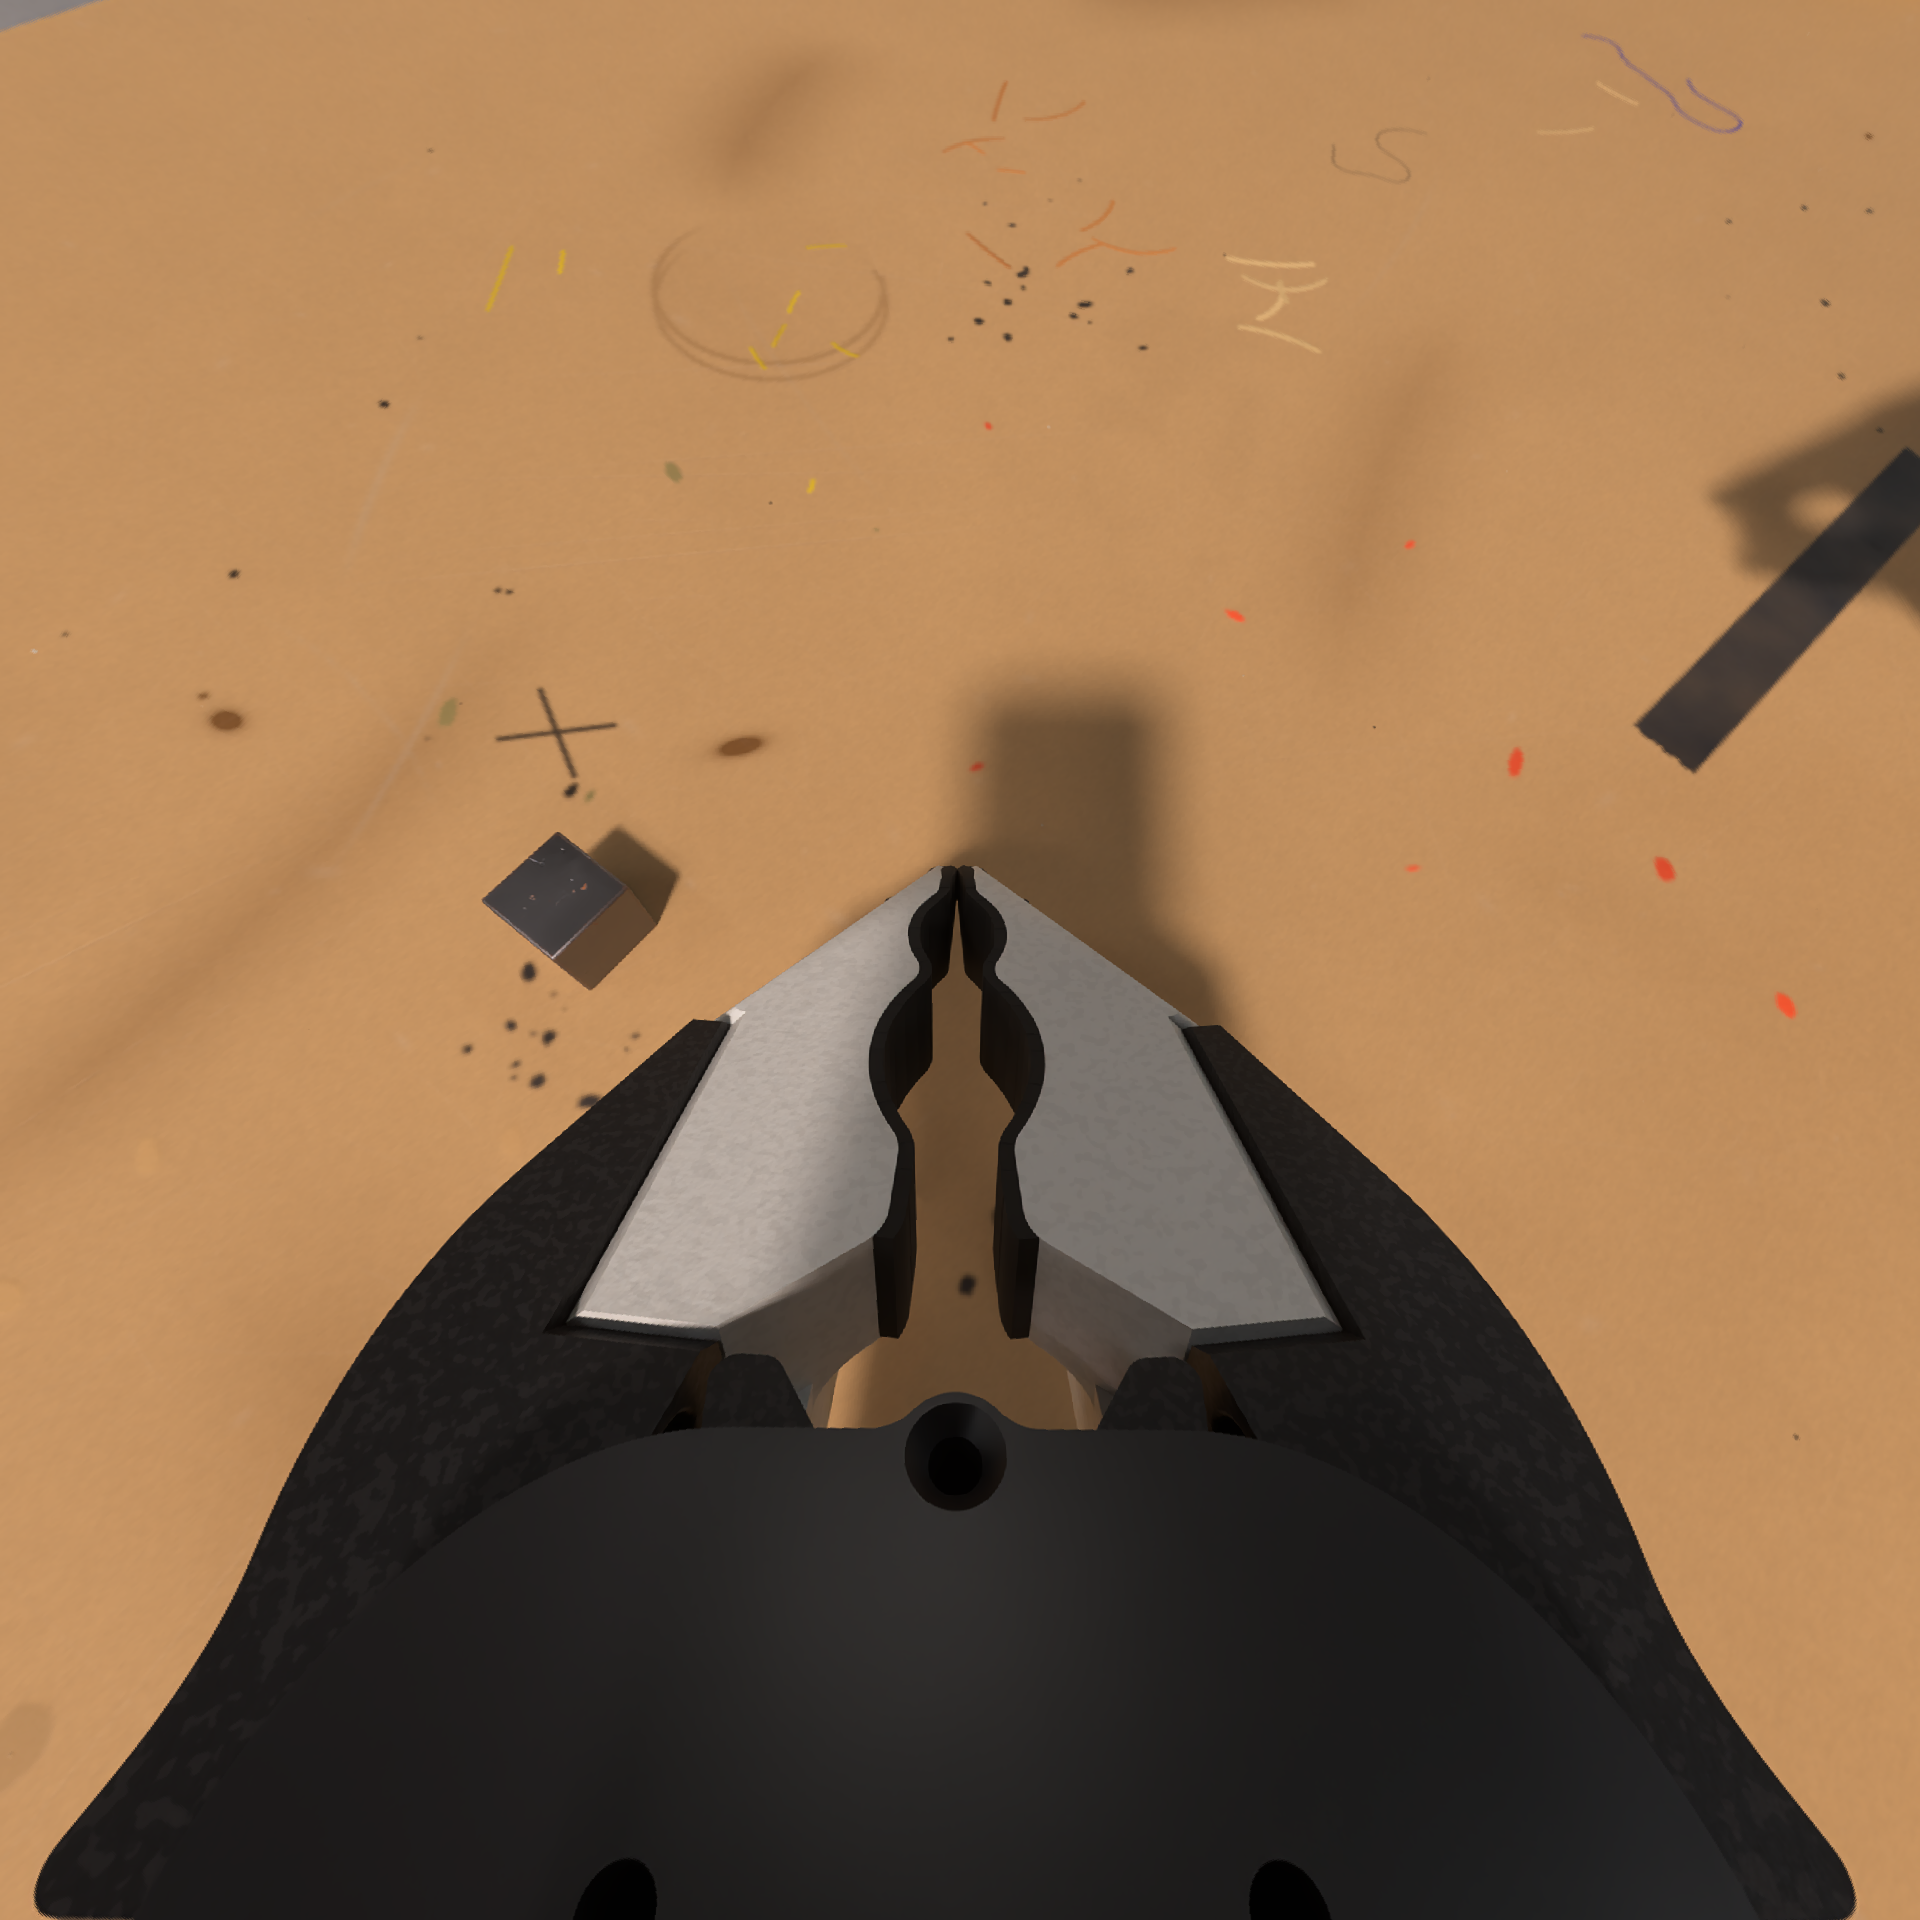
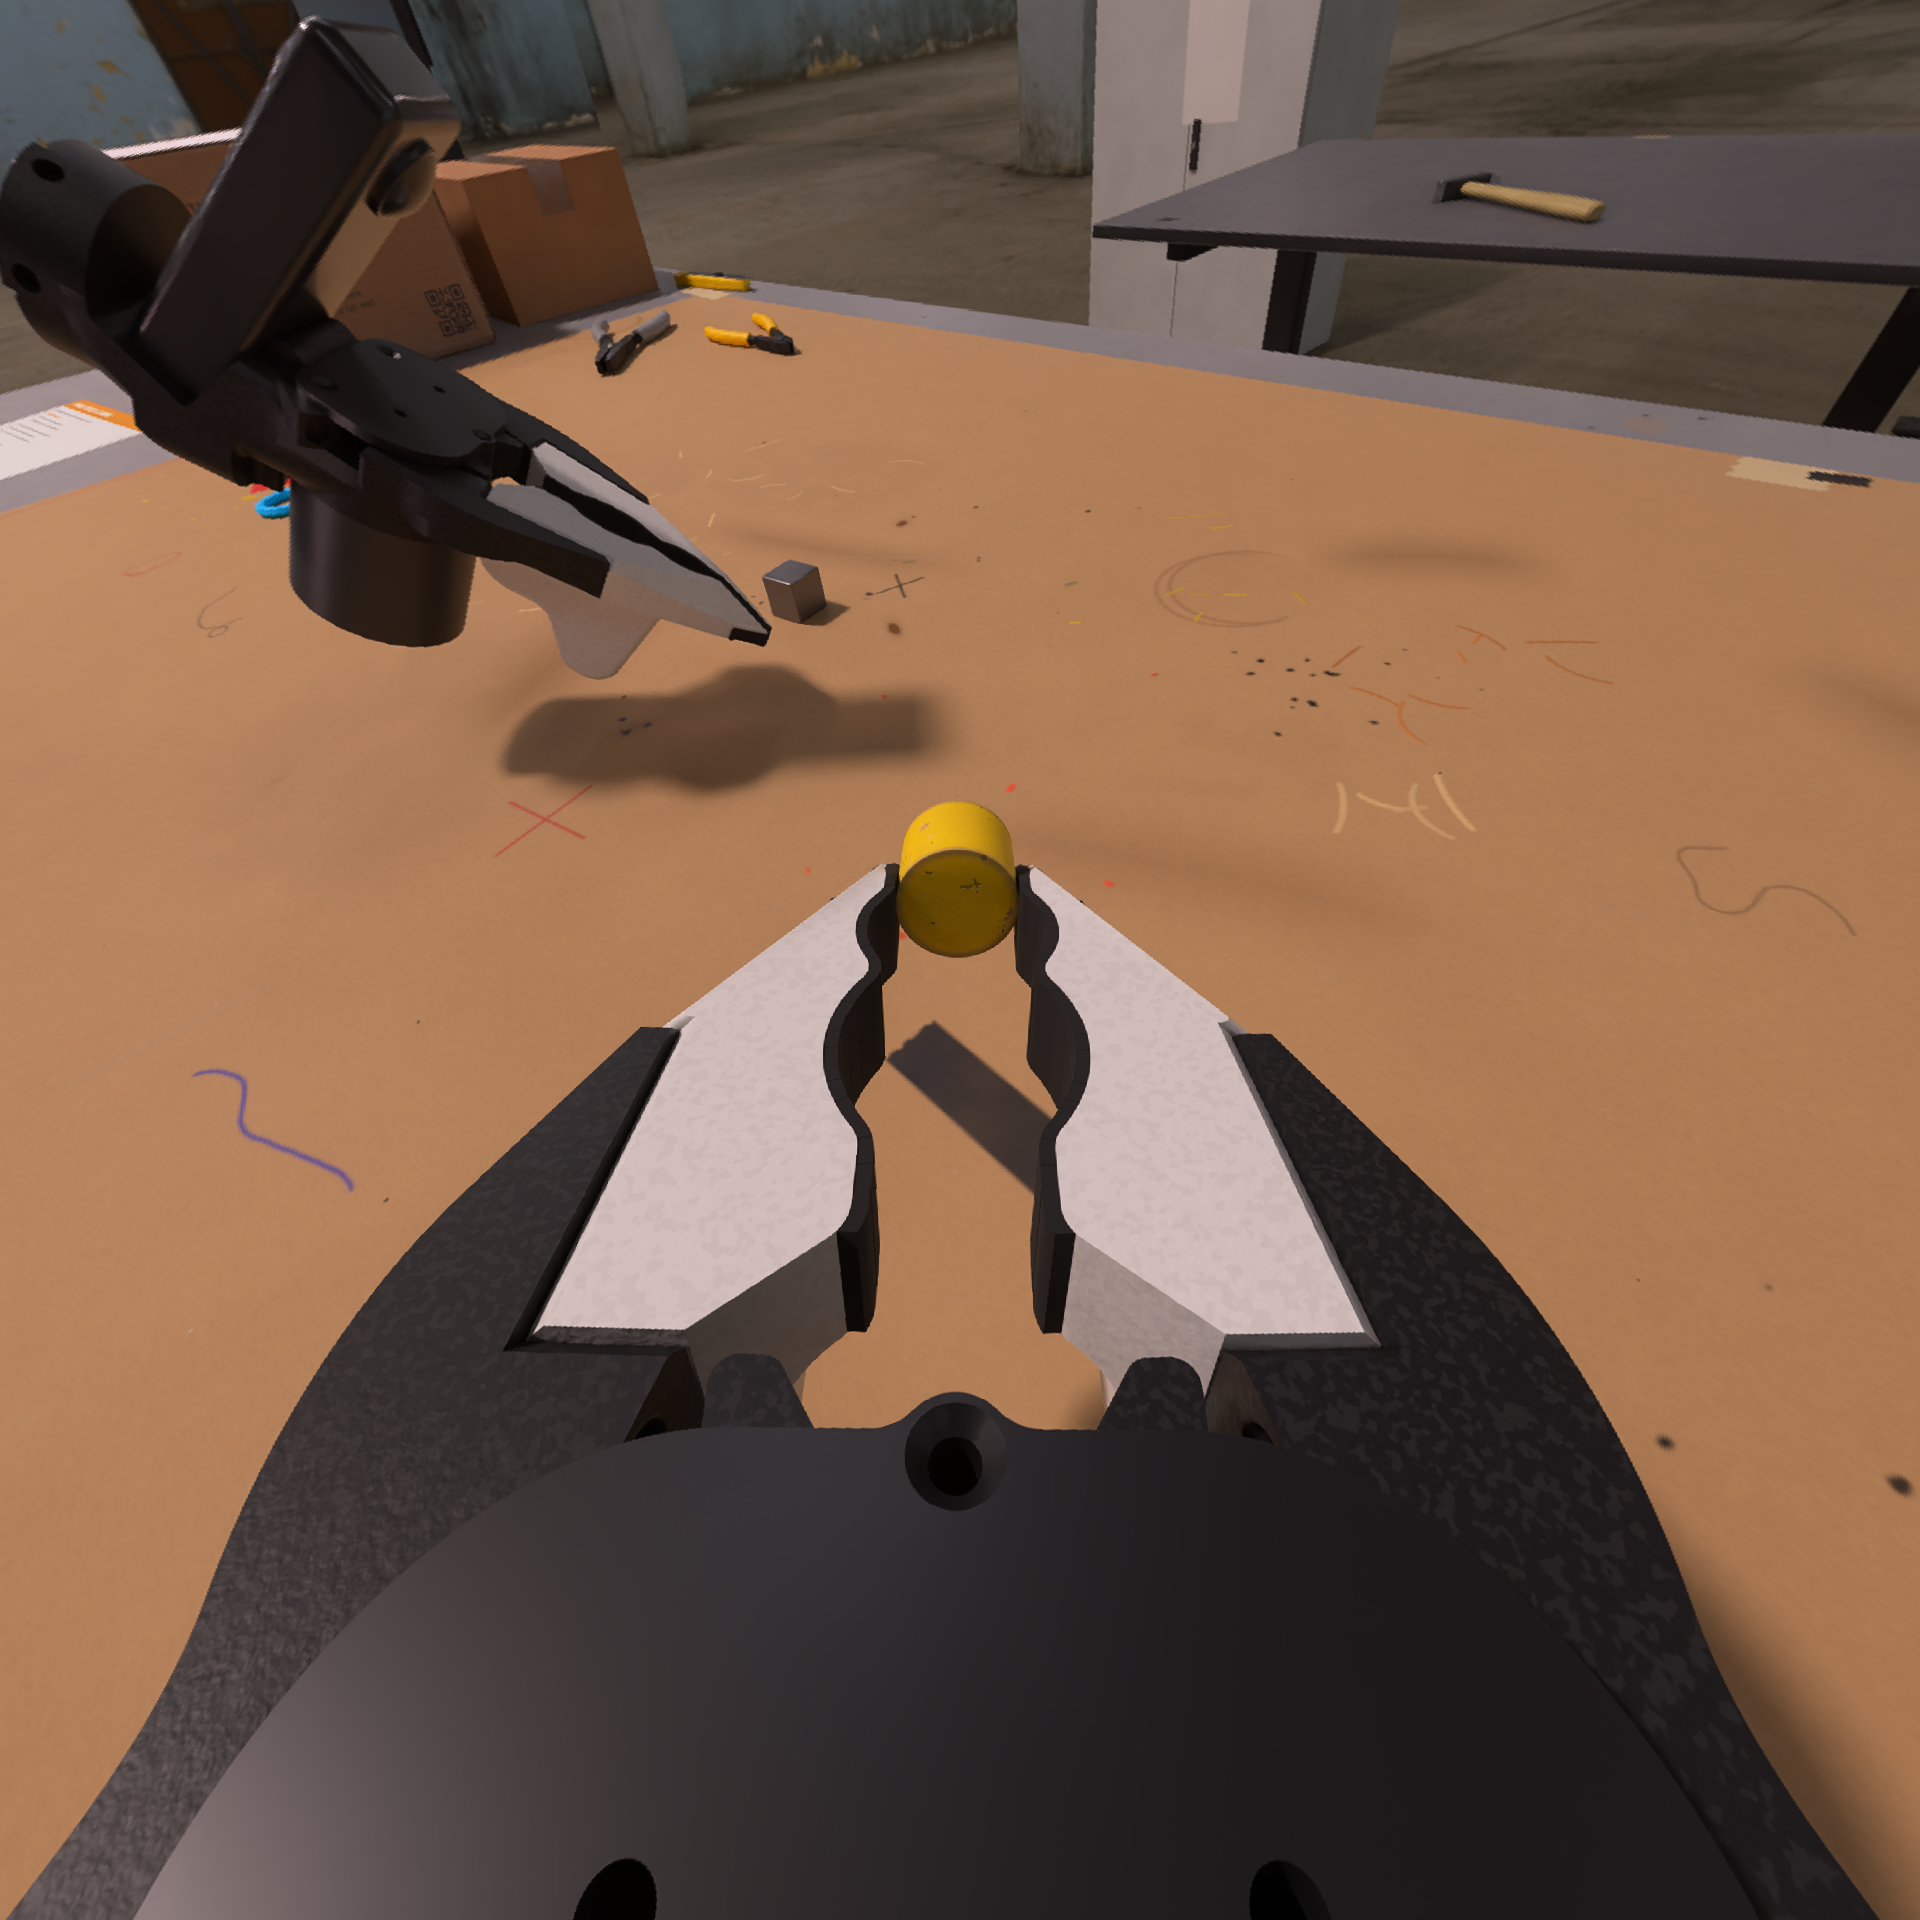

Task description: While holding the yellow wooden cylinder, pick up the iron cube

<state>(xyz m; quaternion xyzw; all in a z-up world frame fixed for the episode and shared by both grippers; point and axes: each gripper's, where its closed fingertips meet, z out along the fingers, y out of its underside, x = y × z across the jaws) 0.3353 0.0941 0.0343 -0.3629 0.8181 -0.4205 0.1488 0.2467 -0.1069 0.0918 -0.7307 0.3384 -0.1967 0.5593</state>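
My right gripper [image 2: 956, 883] is shut on the yellow wooden cylinder [image 2: 956, 883], held lying between the fingertips above the brown table. The iron cube [image 1: 566, 906] is small, dark grey and sits on the table. In the left wrist view it lies to the left of my left gripper [image 1: 957, 873], a short way off and apart from it. The left gripper is shut and empty, hovering above the table. The right wrist view shows the left gripper [image 2: 750, 630] with its tips just left of the cube [image 2: 794, 590].
A strip of black tape [image 1: 1782, 613] lies on the table at the right. Pliers [image 2: 750, 335] and another hand tool [image 2: 629, 341] lie near the far edge. Cardboard boxes [image 2: 551, 223] stand behind it. A dark side table [image 2: 1351, 223] with a hammer [image 2: 1522, 197] stands at the far right.
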